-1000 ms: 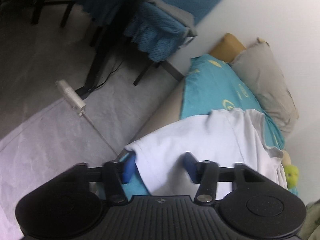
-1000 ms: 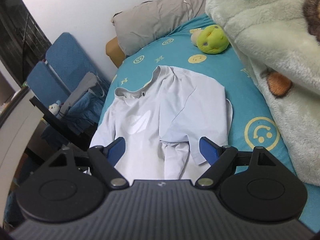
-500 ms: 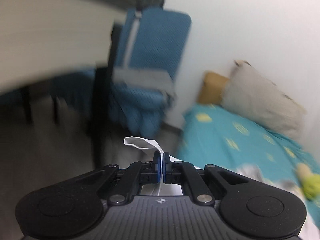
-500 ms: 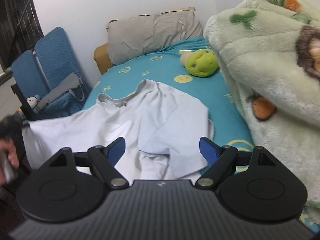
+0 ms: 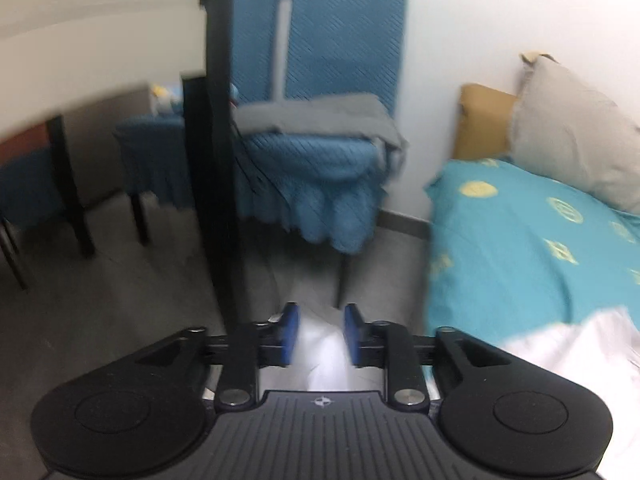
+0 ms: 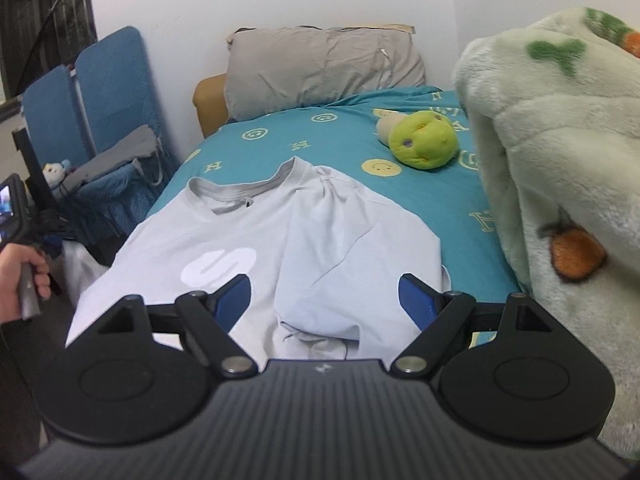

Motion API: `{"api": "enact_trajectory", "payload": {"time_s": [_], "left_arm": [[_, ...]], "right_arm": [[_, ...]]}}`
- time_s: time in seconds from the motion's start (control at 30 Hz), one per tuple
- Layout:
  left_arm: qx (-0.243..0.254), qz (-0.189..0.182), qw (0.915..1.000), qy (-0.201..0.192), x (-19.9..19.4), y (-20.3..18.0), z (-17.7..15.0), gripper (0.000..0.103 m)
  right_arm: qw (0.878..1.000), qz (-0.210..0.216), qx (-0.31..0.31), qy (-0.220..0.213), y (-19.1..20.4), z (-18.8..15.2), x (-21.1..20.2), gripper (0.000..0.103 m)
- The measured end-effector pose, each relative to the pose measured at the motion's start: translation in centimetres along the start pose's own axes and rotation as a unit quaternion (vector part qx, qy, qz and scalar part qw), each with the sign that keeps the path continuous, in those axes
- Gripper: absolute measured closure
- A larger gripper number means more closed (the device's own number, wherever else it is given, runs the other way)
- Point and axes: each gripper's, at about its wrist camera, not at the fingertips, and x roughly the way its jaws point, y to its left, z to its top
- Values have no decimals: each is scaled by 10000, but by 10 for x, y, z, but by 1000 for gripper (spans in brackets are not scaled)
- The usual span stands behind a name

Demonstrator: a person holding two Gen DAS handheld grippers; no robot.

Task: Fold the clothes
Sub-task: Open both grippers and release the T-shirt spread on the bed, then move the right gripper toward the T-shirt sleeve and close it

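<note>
Left tongs (image 5: 319, 334) released; shirt (image 6: 256, 248) covers bedsheet (image 6: 400, 200).

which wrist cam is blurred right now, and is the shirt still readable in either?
Left wrist view: motion-smeared throughout, chair and bed soft, shirt a blown-out white patch, also between the open left gripper fingers. Right wrist view: sharp, even light, shirt collar and white logo clear; fisheye bends the edges; right gripper open.
</note>
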Motion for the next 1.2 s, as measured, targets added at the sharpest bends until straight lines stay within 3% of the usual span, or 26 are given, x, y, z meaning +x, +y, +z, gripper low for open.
{"api": "enact_trajectory", "payload": {"time_s": [0.1,0.2,0.37,0.47,0.63,0.83,1.0,1.1,1.2], "left_arm": [[117,-456,9988,94,-28,-6,-21,60],[377,-671,9970,-37,-83,-14,-38,47],[809,-1028,9911,-254,-174,-27,-66,16],[880,-1227,9877,-396,-232,-30,-81,4],[848,-1499,9842,-413,-315,-38,-101,3],[1319,-1556,9763,-719,-390,-40,-144,2],[1376,-1619,9747,-689,-408,-21,-192,1],[1339,-1503,9785,-456,-396,-9,-207,1],[1516,-1479,9761,-475,-392,-9,-212,1]], "right_arm": [[10000,57,28,-33,1,1,-2,21],[9999,98,24,-117,2,3,-10,20],[9993,257,128,-226,-5,4,-34,21],[9991,260,89,-330,-11,3,-52,21],[9982,323,33,-511,-16,1,-79,21],[9977,433,65,-527,-20,-11,-105,21],[9972,522,89,-532,-21,-16,-118,21],[9976,397,60,-564,-21,-17,-116,21],[9982,296,175,-494,-25,-18,-110,21]]}}
